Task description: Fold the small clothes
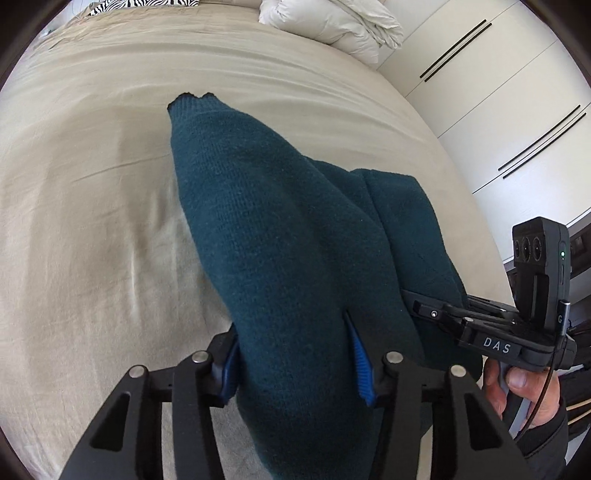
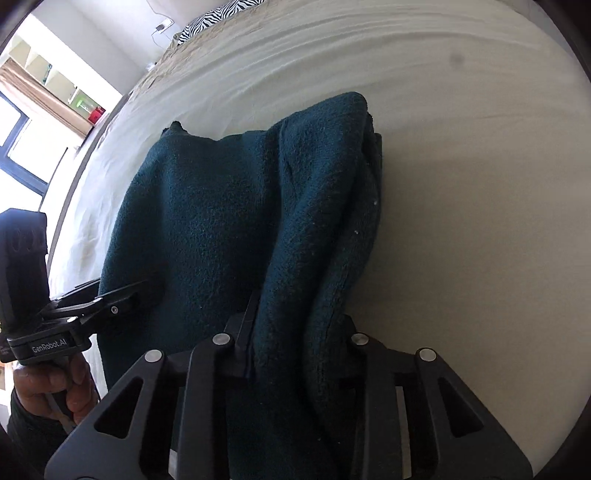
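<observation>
Both hand-held grippers pinch the same dark teal knitted garment, lifted off the bed. In the left wrist view, the left hand-held gripper (image 1: 295, 354) has its blue ribbed pads (image 1: 364, 373) pressed against a thick bunch of the knit, one pad on each side, and it points steeply down toward the bed. The right hand-held gripper (image 2: 295, 332) is closed on a folded edge of the same cloth, its black fingers (image 2: 245, 325) nearly buried in the fabric; it also tilts steeply downward. Each gripper shows in the other's view, off to the side, held by a person's hand (image 1: 517, 387) in a dark sleeve, with the fingers wrapped around the grip.

The teal garment (image 1: 280, 229) hangs and drapes between the two grippers, its long axis running away from the cameras toward the far side of the bed. Its far end narrows to a ribbed edge (image 1: 192, 101) that lies on or just above the sheet. On the right gripper's side the cloth is doubled into thick folds.

A beige sheet (image 1: 92, 221) covers the bed, lightly wrinkled. A white crumpled duvet (image 1: 332, 26) lies at the far edge, a zebra-striped pillow (image 2: 218, 18) at the head. White wardrobe doors (image 1: 498, 92) with thin black handles stand beside the bed.
</observation>
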### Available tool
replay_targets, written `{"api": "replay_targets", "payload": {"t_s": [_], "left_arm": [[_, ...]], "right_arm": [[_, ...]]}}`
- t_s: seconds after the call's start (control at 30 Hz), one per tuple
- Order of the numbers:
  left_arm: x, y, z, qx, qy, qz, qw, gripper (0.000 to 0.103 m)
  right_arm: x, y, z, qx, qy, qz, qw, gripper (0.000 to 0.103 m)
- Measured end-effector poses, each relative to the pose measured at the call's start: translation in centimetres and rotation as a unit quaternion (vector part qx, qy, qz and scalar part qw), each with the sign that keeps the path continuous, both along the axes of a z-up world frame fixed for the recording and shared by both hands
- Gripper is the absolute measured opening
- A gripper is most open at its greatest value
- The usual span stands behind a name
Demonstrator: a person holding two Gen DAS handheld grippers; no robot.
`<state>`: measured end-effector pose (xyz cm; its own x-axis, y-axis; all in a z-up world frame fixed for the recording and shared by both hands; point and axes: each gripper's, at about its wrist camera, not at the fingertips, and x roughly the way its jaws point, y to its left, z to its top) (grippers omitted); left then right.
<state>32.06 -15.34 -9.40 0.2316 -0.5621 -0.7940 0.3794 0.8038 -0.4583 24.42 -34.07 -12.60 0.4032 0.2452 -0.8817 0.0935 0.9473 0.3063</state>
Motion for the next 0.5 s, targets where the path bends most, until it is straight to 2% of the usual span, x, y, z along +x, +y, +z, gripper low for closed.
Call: {"api": "replay_targets", "payload": {"t_s": [0.1,0.17,0.33,0.5], "left_arm": [[-1.3,1.2,1.3,0.006,-0.009,-0.001,0.9999,0.046],[-3.1,2.3,3.0,0.019,-0.032,-0.005,0.9993,0.046],[-8.4,7.9,6.8,0.028,-0.06,0.002,0.9978,0.046],[-14.6,13.6,7.7,0.053,-0.079,0.012,0.9954,0.047]], "right_arm": [[-1.4,3.5,2.4,-0.073,-0.025,0.013,0.997,0.023],[-2.3,5.6,4.7,-0.087,-0.044,0.017,0.995,0.022],[-7.2,11.6,8.4,-0.071,-0.079,0.044,0.993,0.022],[-12.3,17.3,8.8,-0.02,-0.089,0.074,0.993,0.022]]}}
